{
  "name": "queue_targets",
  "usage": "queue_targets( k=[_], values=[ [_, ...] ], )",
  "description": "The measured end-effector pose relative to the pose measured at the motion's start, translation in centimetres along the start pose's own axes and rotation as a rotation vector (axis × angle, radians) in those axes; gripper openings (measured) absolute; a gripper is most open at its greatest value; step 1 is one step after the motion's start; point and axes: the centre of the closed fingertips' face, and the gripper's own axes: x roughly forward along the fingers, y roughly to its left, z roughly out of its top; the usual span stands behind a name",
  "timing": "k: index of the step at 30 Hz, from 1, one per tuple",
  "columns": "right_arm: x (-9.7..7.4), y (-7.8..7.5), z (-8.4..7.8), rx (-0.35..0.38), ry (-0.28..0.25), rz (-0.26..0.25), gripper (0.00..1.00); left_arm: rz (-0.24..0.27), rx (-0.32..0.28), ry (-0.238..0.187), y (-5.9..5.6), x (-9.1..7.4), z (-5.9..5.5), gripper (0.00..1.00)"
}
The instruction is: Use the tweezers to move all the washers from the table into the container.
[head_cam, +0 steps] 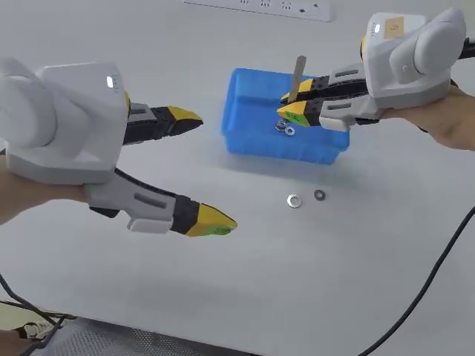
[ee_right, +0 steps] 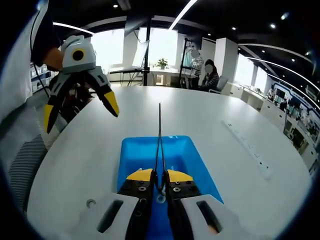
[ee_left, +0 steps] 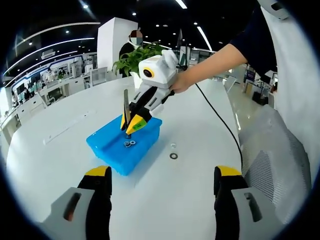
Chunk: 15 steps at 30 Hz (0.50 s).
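Observation:
The blue container (head_cam: 252, 141) stands on the white table with a few washers (head_cam: 284, 130) inside. Two more washers (head_cam: 295, 201) lie on the table just in front of it. My right gripper (head_cam: 293, 109) hovers over the container, shut on the tweezers (head_cam: 299, 74), which stand nearly upright with their lower end down near the washers (ee_left: 129, 144) in the container (ee_left: 107, 147). The thin tweezers (ee_right: 160, 135) run forward from my right gripper (ee_right: 159, 176). My left gripper (head_cam: 204, 170) is open and holds nothing, left of the container.
A power strip (head_cam: 260, 6) lies at the table's far edge. A black cable (head_cam: 438, 259) trails across the right side. The table's near edge (head_cam: 148, 326) is at the bottom. People and a plant (ee_left: 135, 57) are far behind the table.

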Motion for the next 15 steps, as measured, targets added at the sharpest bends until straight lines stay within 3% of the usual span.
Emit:
queue_targets(
  k=[10,15],
  values=[
    [0.6,0.4,-1.4,0.0,0.033,0.007,0.1,0.011,0.008,0.025,-0.1,0.0,-0.7,0.94],
    [0.6,0.5,-1.4,0.01,0.025,-0.007,0.1,0.02,-0.004,0.005,0.0,-0.1,-0.3,0.94]
  ],
)
